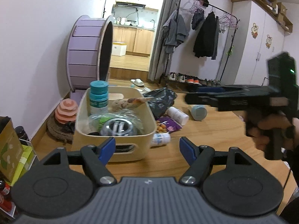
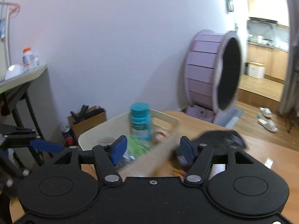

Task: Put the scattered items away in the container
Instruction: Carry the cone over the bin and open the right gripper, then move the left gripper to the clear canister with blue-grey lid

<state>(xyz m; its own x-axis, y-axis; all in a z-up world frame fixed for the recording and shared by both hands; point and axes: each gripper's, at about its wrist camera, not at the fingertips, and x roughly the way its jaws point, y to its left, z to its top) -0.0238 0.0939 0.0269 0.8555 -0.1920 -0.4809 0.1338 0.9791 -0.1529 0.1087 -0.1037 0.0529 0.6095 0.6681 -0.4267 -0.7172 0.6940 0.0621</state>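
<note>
A cream bin (image 1: 82,112) stands on the wooden table and holds a teal-capped bottle (image 1: 98,95), a snack packet, a clear bag and a round metal item. To its right lie a black plastic bag (image 1: 162,100), a white bottle (image 1: 177,115), a pale blue jar (image 1: 199,112), a purple snack packet (image 1: 169,125) and a small white bottle (image 1: 160,139). My left gripper (image 1: 147,150) is open and empty in front of the bin. My right gripper (image 2: 152,150) is open and empty above the bin's near wall (image 2: 149,158); the black bag (image 2: 220,140) lies to its right.
A purple wheel (image 1: 87,52) stands behind the table by the wall. A pink stacked toy (image 1: 66,112) sits on a mat to the left of the bin. Boxes and a cola can (image 2: 67,135) stand on the floor. A clothes rack (image 1: 205,37) stands at the back.
</note>
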